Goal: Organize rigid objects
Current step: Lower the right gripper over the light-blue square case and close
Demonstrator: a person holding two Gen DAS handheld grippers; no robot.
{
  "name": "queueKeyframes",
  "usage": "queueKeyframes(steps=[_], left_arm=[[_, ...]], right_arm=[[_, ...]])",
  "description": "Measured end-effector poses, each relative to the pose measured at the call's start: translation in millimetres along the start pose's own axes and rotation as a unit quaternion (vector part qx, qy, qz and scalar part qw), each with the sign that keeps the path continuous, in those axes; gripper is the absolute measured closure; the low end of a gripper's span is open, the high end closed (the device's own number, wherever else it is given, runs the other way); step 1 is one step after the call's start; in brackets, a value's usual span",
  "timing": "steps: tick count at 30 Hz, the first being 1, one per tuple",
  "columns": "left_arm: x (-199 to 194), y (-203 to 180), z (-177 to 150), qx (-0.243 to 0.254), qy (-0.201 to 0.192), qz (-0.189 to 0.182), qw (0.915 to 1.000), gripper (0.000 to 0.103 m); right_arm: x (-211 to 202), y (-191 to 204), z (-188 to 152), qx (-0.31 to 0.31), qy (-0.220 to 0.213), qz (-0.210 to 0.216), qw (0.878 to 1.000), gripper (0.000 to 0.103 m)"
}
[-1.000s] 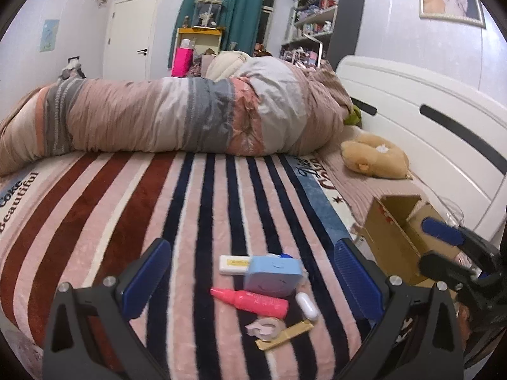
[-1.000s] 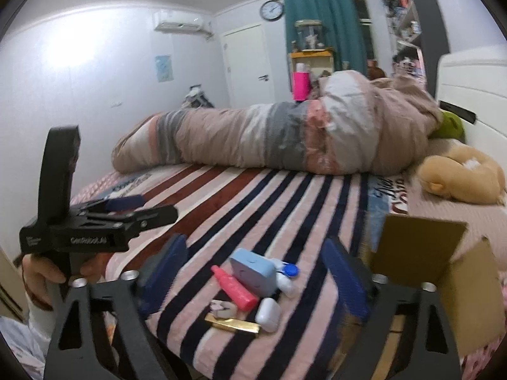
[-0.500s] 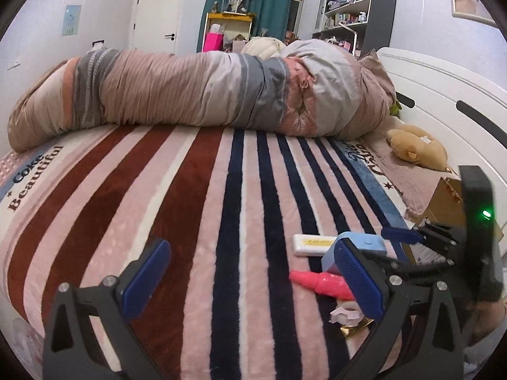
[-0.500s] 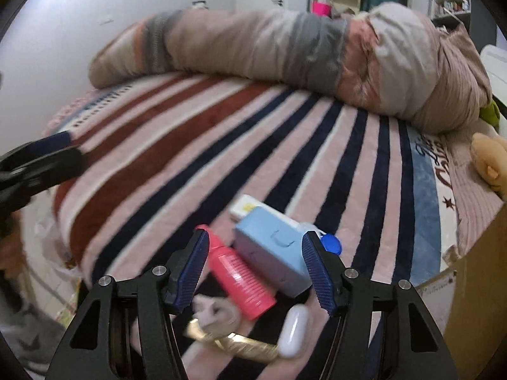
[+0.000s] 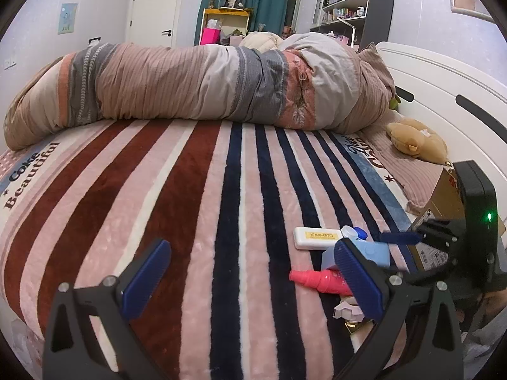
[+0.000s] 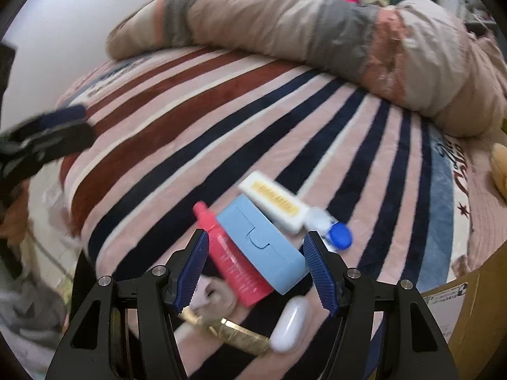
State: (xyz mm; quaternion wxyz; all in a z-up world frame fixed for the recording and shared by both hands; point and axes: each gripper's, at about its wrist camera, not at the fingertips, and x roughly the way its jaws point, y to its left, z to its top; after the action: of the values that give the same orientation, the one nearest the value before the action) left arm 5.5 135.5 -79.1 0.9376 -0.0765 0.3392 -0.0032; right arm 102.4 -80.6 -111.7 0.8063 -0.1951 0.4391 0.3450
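On the bed: a blue box (image 6: pixel 261 243) lay on the striped blanket (image 6: pixel 190 120), touching a pink bottle (image 6: pixel 231 259) and a white case (image 6: pixel 274 201).
Right claw (image 6: pixel 256 266): spread wide, straddling box and bottle, gripping nothing.
Left claw (image 5: pixel 250 281): spread wide, holding nothing, off to the side.
Handling: box probably light, stiff, smooth-walled; best pinched across its long sides, clear of the bottle.
Nearby: cardboard carton (image 6: pixel 469 310).
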Motion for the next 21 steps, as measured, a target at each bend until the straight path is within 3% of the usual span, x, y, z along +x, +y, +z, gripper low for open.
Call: queueKeyframes(steps=[2,6,9,10,11,13,15,21], left_arm=[[-0.1,-0.1,-0.4,0.0,0.0,0.0,1.0,0.001],[0.5,0.2,-2.2,0.0,0.003,0.005,1.0,0.001],[1.0,2.5,-4.2,-0.003,0.005,0.007,1.0,0.001],[1.8,2.8,-3.8,-0.004,0.006,0.008,0.9999,0.001],[2.1,3.5,-3.4,-0.006,0.007,0.009,0.9999,0.001],[2.6,4.2,-2.9,-0.01,0.009,0.012,0.9998,0.001],[3.1,5.3,-2.9,-0.013,0.012,0.018,0.9997,0.001],[4.1,5.6,-2.0,-0.01,0.015,0.021,0.9996,0.001]], right_arm=[[6.2,6.3,-5.5,-0.005,0.021,0.054,0.998,0.047],[16.5,11.0,-12.0,-0.012,0.026,0.043,0.999,0.046],[12.4,-0.2,-10.4,0.021,0.008,0.1,0.995,0.045],[12.3,-2.2,-9.3,0.026,0.002,0.105,0.994,0.042],[13.2,-4.9,-7.8,0.032,-0.005,0.096,0.995,0.03],[18.9,-14.6,-3.0,0.056,-0.019,0.061,0.996,0.021],[29.4,-28.3,0.5,0.097,-0.022,0.06,0.993,0.021],[64.2,-54.4,3.7,0.153,-0.002,0.138,0.978,0.021]])
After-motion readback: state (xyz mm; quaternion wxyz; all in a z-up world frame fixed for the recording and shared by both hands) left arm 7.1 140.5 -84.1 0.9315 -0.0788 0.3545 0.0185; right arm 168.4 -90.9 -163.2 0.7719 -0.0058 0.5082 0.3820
